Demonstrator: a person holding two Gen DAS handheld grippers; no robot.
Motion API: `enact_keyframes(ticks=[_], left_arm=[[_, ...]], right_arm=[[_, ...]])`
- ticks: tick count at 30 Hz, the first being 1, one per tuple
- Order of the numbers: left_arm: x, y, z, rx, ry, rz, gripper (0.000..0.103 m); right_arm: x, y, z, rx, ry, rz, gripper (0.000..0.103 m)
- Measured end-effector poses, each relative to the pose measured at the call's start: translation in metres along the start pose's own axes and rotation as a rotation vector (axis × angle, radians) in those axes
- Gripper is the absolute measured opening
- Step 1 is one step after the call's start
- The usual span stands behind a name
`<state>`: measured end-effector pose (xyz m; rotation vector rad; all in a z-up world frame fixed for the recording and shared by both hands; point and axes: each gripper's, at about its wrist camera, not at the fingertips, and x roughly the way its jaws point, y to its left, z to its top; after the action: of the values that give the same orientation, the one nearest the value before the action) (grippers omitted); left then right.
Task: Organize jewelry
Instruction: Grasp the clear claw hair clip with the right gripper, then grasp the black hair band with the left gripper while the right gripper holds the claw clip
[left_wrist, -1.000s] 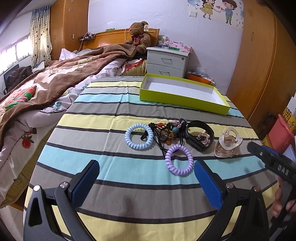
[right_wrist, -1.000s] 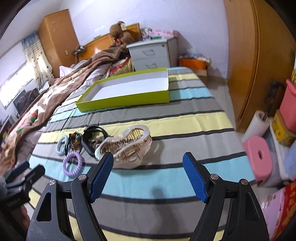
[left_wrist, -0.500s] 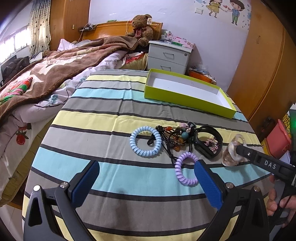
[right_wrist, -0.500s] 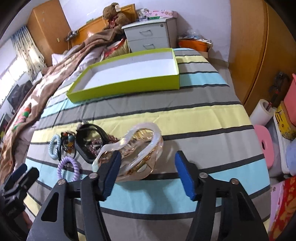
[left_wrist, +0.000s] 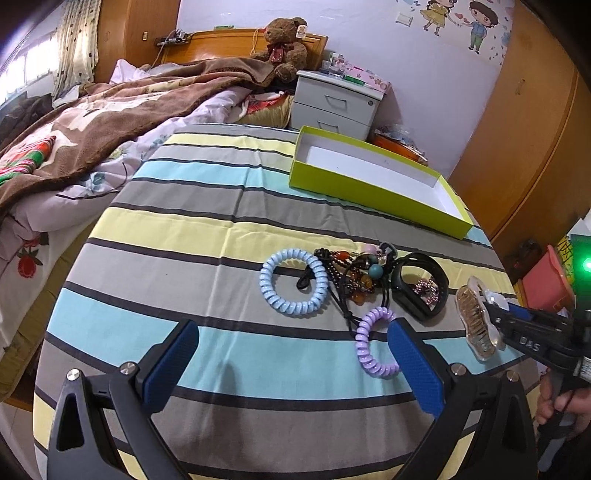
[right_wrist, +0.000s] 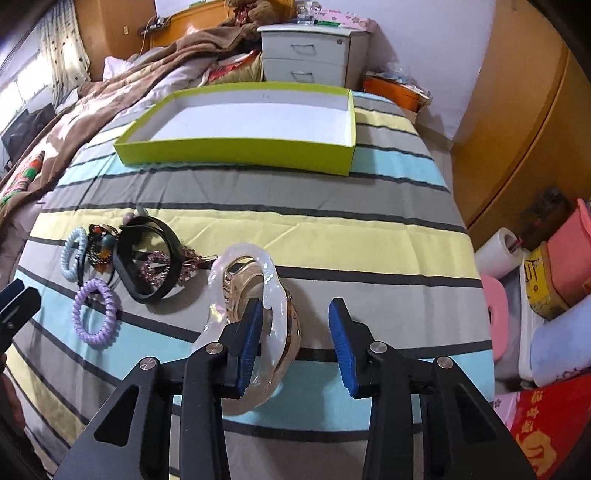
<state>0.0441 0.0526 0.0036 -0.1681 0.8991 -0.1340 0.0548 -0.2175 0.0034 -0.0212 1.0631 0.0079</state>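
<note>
Your right gripper (right_wrist: 295, 332) points down at the striped tablecloth (left_wrist: 221, 206), and its jaws have just been closing around the translucent hair claw clip (right_wrist: 255, 295). The left blue pad sits inside the clip's loop, against its pearly rim, while the right pad stands clear of it with a gap, so the clip is between the jaws but not yet pinched from both sides. In the left wrist view the same clip (left_wrist: 476, 325) sits tilted at the tip of that gripper (left_wrist: 496, 319), with your hand (left_wrist: 561, 410) on its handle at the edge of the frame. Your left gripper (left_wrist: 291, 358) hovers over the cloth with its jaws wide apart and nothing between them; the purple coil hair tie (left_wrist: 373, 343) lies just beside its right pad. Farther along the cloth you have the blue coil hair tie (left_wrist: 293, 282), a tangle of beaded cords (left_wrist: 354, 277) touching it, and a black bangle (left_wrist: 421, 288) with a sparkly pink piece (right_wrist: 159, 267) resting inside it. The lime-green box (right_wrist: 236, 149) lies open on the far side of the table, well apart from the jewelry, its white floor bare.
</note>
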Motion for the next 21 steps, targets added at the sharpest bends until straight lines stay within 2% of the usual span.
enact_keyframes(ticks=[1,3,8,11,14,18,21], left_arm=[[0.001,0.001,0.001,0.003,0.002,0.002,0.103],[0.001,0.001,0.001,0.009,0.006,0.003,0.103],[0.001,-0.003,0.004,0.024,0.019,-0.009,0.103],[0.0,-0.012,0.007,0.048,0.016,-0.02,0.099],[0.003,-0.027,0.016,0.082,0.015,-0.059,0.097],[0.011,-0.054,0.028,0.198,0.02,-0.084,0.097],[0.023,-0.072,0.037,0.283,0.039,-0.087,0.093]], right_arm=[[0.002,0.0,0.0,-0.005,0.001,-0.003,0.036],[0.003,-0.001,-0.001,-0.007,-0.004,0.003,0.017],[-0.001,-0.009,-0.004,0.015,-0.033,0.025,0.017],[-0.007,-0.016,-0.005,0.034,-0.061,0.03,0.017],[-0.014,-0.024,-0.007,0.053,-0.087,0.042,0.017],[-0.021,-0.031,-0.009,0.067,-0.104,0.061,0.017],[-0.024,-0.038,-0.01,0.083,-0.112,0.074,0.017]])
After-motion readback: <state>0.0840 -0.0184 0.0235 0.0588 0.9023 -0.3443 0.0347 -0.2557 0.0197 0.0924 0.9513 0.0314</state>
